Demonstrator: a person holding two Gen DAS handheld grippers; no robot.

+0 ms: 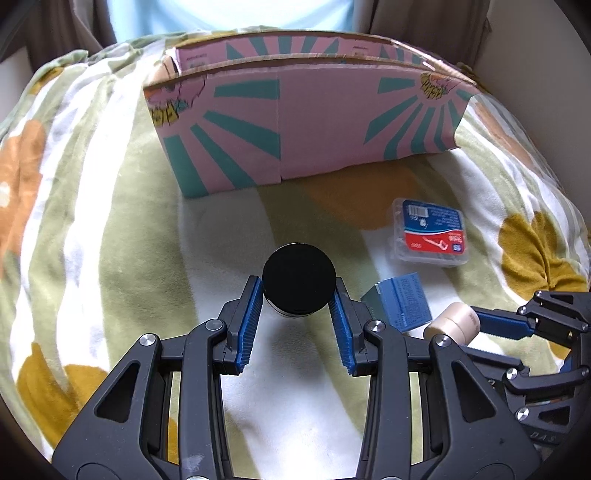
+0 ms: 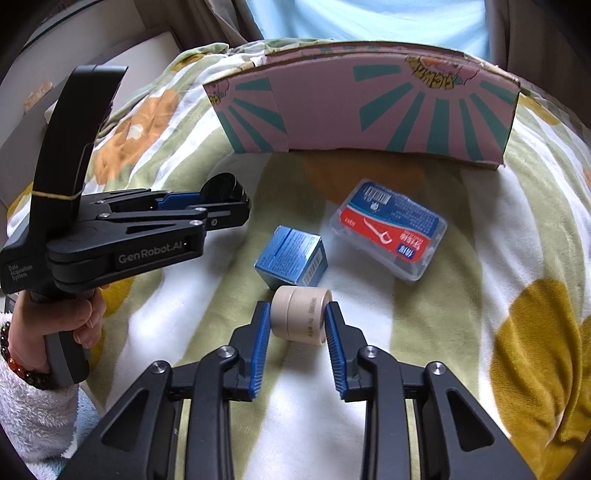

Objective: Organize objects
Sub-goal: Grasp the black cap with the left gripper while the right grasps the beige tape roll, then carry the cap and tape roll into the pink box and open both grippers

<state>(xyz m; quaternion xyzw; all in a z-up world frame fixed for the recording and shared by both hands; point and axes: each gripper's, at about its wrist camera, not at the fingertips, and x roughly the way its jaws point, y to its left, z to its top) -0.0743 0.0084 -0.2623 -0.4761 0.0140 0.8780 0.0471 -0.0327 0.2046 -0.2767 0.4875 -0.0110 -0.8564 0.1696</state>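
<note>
My left gripper point(image 1: 299, 291) is shut on a black-lidded jar point(image 1: 299, 278) and holds it above the flowered blanket. It also shows in the right wrist view point(image 2: 221, 197), with the jar point(image 2: 221, 187) between its fingers. My right gripper point(image 2: 298, 315) is shut on a beige roll of tape point(image 2: 300, 314), seen low right in the left wrist view point(image 1: 452, 321). A small blue box point(image 2: 291, 258) lies just beyond the tape. A clear floss-pick case point(image 2: 389, 229) with a red and blue label lies farther right. A pink and teal cardboard box point(image 1: 303, 122) stands open at the back.
A green, white and orange flowered blanket point(image 1: 110, 221) covers the whole surface and drops away at its sides. A person in a light blue top point(image 2: 369, 18) sits behind the cardboard box. A hand point(image 2: 77, 321) holds the left gripper's handle.
</note>
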